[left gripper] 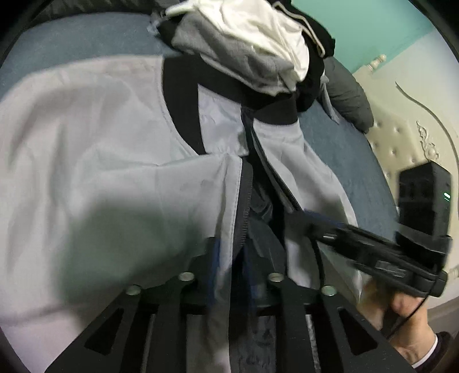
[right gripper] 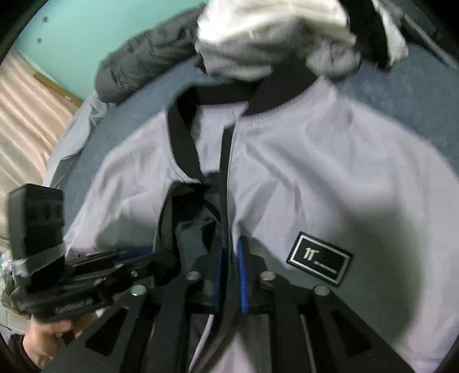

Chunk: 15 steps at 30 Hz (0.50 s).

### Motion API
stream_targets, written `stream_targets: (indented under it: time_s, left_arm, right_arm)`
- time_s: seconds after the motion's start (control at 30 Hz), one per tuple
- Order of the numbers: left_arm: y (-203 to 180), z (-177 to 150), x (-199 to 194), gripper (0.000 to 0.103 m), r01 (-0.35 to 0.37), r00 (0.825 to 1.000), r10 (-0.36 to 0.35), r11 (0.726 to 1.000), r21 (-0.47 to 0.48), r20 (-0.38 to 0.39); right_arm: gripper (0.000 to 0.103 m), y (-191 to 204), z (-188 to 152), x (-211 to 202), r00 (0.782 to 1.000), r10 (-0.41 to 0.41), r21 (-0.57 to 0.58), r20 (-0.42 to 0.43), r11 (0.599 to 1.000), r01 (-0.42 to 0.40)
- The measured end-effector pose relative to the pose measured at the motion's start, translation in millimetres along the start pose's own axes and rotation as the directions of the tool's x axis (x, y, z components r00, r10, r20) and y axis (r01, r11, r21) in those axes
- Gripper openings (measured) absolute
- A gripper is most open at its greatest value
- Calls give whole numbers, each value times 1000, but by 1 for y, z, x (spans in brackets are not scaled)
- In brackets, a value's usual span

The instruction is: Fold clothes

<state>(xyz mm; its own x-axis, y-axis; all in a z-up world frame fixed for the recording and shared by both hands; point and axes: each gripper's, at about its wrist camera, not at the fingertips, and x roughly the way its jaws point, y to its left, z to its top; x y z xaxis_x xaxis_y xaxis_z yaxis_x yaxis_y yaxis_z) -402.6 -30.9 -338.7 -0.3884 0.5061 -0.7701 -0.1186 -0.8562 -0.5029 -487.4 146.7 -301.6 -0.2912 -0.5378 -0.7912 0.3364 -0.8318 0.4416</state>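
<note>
Left gripper [left gripper: 232,275]: its blue-padded fingers [left gripper: 215,266] stand a little apart, with the left front edge of the pale grey zip-front jacket [left gripper: 86,137] running between them; whether the pads press on the cloth I cannot tell.
Right gripper [right gripper: 229,275]: blue-padded fingers [right gripper: 242,275] likewise slightly parted around the jacket's other front edge and its dark zip [right gripper: 225,206]; the pads seem to stand clear of the cloth, though blur leaves this unsure.
Hands: a person's hand [right gripper: 48,338] grips the left tool's handle, seen from the right wrist view.
Jacket: it lies front up and unzipped on the blue-grey bed cover [left gripper: 71,37], black ribbed collar [right gripper: 221,91] away from the grippers, both front edges drawn near each other at the middle.
Writing: a black rectangular chest patch with a silver border [right gripper: 318,258] bears two upright strokes like "11"; the small line under it is too blurred to read.
Beyond: a heap of white, grey and black clothes [left gripper: 246,43] lies touching the collar; a dark grey padded garment [right gripper: 143,63] sits behind, against a teal wall [left gripper: 373,25].
Risk: with such loose holds, either front edge could slip out during a fold, leaving the fronts crooked; the heap resting on the collar could drag or pin it.
</note>
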Motion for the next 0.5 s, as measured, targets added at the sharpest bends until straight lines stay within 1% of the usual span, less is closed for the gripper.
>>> stream_targets:
  time_s: [0.03, 0.07, 0.1, 0.13, 0.23, 0.3, 0.33, 0.4, 0.43, 0.5]
  left_arm:
    - [-2, -1, -8, 32, -1, 1000, 1, 1000, 0, 14]
    - [-5, -4, -20, 39, -7, 1000, 7, 1000, 10, 29]
    - [-7, -9, -32, 43, -16, 999, 15, 1000, 19, 42]
    - [-9, -13, -44, 46, -25, 998, 23, 999, 28, 54]
    - [-6, -33, -75, 47, -17, 998, 16, 1000, 16, 63]
    - [-2, -52, -97, 47, -26, 997, 25, 999, 19, 69]
    - [3, -64, -107, 47, -36, 997, 35, 999, 15, 66]
    - [14, -90, -129, 49, -56, 997, 55, 998, 6, 56]
    - [21, -102, -136, 52, -70, 996, 70, 998, 1, 47]
    - [32, -126, -150, 53, -95, 995, 96, 995, -13, 27]
  right_arm:
    - [38, 2, -2, -14, 1000, 9, -14, 27, 1000, -8]
    - [44, 4, -4, -27, 998, 18, -28, 53, 999, -17]
    - [47, 6, -6, -41, 996, 28, -42, 80, 999, -25]
    - [47, 6, -10, -55, 994, 33, -47, 104, 998, -28]
    - [48, 2, -28, -100, 985, 52, -50, 162, 998, -45]
    - [48, -6, -44, -126, 981, 77, -38, 180, 997, -71]
    - [48, -11, -58, -140, 979, 84, -33, 188, 996, -80]
    - [48, -19, -83, -157, 980, 66, -25, 188, 998, -62]
    - [48, -27, -102, -166, 983, 52, -12, 178, 999, -51]
    - [48, -43, -130, -173, 989, 39, 25, 139, 999, -43]
